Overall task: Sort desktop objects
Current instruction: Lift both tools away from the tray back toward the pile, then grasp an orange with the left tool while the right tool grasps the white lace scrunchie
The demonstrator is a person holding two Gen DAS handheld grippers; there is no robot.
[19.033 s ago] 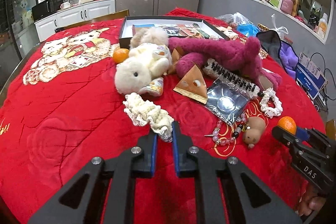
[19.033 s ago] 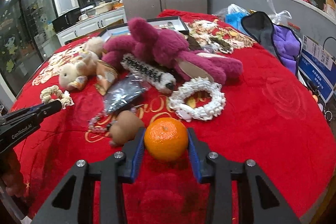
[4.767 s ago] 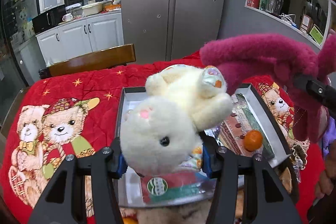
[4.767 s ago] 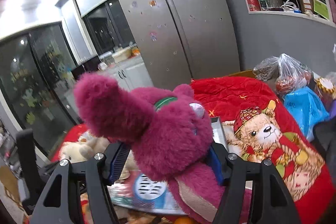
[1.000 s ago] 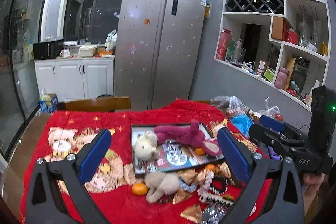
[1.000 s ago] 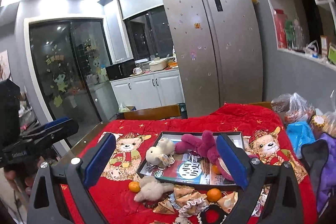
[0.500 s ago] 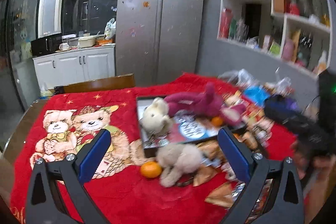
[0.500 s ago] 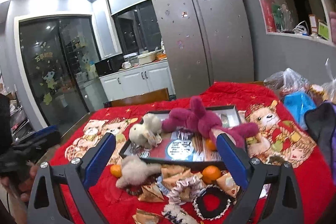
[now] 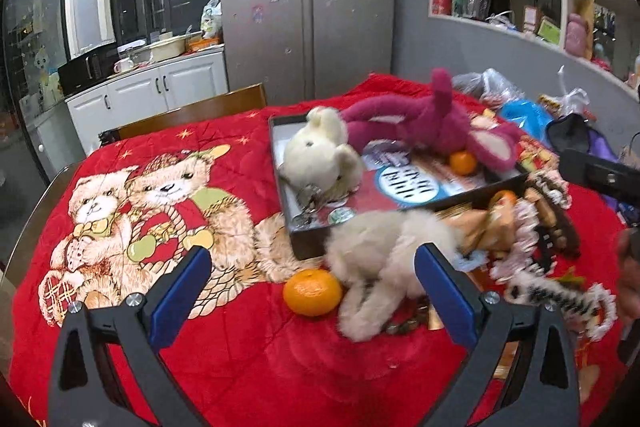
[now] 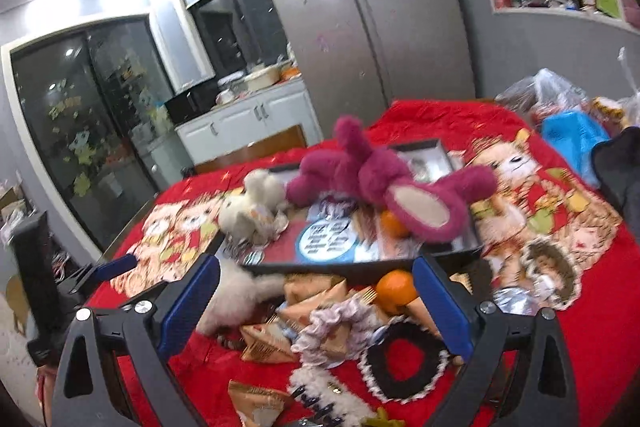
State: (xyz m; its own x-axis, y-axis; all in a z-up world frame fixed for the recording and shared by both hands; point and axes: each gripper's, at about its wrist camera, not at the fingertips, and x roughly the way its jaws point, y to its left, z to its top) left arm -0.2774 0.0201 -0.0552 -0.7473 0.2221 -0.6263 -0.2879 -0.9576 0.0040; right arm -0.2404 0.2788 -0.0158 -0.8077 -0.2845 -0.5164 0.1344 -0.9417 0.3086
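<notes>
A dark box (image 9: 304,247) on the red cloth holds a cream plush rabbit (image 9: 320,155), a magenta plush bear (image 9: 424,123) and an orange (image 9: 462,162). In front of the box lie a beige plush toy (image 9: 380,259), an orange (image 9: 312,291), scrunchies (image 9: 556,295) and triangular snack packs (image 10: 312,291). My left gripper (image 9: 312,287) is open and empty, above the orange and the beige toy. My right gripper (image 10: 316,301) is open and empty, above the snack packs; a second loose orange (image 10: 396,290) lies near its right finger.
A wooden chair back (image 9: 192,115) stands at the table's far edge. Plastic bags (image 10: 560,107) and a dark bag (image 10: 616,163) crowd the right side. The left half of the cloth shows only printed bears (image 9: 140,207). A black-and-white scrunchie (image 10: 404,363) lies near me.
Both grippers have come down and closer to the table over the last second. They stay wide open and empty. The objects on the table lie as before.
</notes>
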